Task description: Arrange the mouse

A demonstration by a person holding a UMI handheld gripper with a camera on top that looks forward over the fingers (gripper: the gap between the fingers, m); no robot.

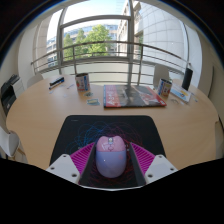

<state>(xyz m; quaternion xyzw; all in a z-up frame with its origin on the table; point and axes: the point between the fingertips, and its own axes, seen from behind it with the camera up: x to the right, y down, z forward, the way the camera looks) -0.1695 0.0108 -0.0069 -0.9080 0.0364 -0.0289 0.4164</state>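
Observation:
A pale lilac-white computer mouse (111, 157) sits between my gripper's (112, 150) two fingers. The magenta pads (82, 158) touch it on both sides, so the gripper is shut on the mouse. Under it lies a black mouse pad (85, 128) on the wooden table (45, 108). The mouse is over the near middle of the pad. I cannot tell whether it rests on the pad or hangs just above it.
Beyond the pad, a flat colourful book or mat (133, 96) lies on the table. A small box (82, 81) stands at the far left, and a dark upright object (187, 78) at the far right. Large windows with a railing are behind the table.

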